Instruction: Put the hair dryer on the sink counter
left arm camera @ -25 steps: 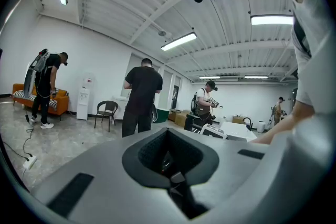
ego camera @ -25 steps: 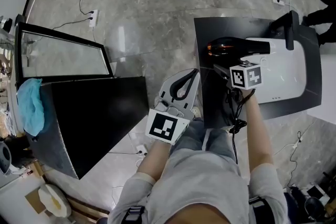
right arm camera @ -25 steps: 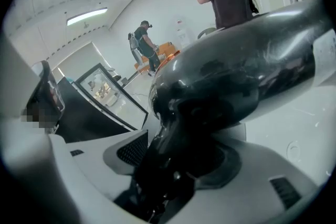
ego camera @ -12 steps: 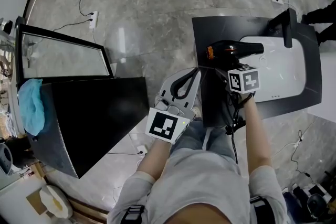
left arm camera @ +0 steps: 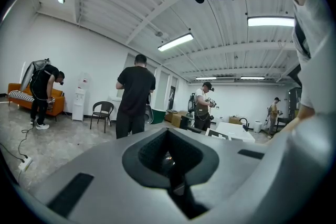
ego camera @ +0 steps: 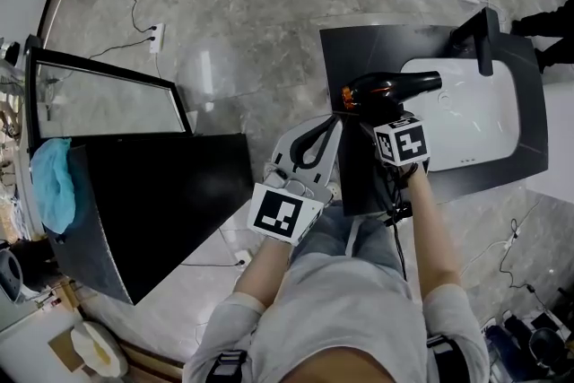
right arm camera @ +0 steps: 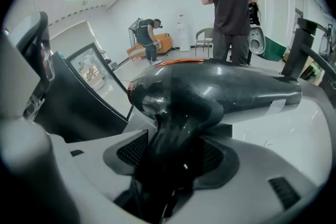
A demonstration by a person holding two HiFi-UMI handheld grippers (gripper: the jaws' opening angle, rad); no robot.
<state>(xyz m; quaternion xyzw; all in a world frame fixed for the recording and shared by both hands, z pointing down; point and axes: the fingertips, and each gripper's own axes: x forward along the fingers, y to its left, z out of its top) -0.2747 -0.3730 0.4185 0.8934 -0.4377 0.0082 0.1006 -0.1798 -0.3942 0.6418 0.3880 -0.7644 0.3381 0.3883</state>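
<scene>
Dark sink counter [ego camera: 359, 58], glossy black hair dryer [ego camera: 395, 87], orange rear, clamped in right tool [right arm camera: 173, 162], left tool [ego camera: 327, 128] closed.

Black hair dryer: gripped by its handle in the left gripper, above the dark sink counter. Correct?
No. The black hair dryer is in the right gripper, not the left; the right gripper view shows its jaws clamped on the handle. Rest holds.
</scene>
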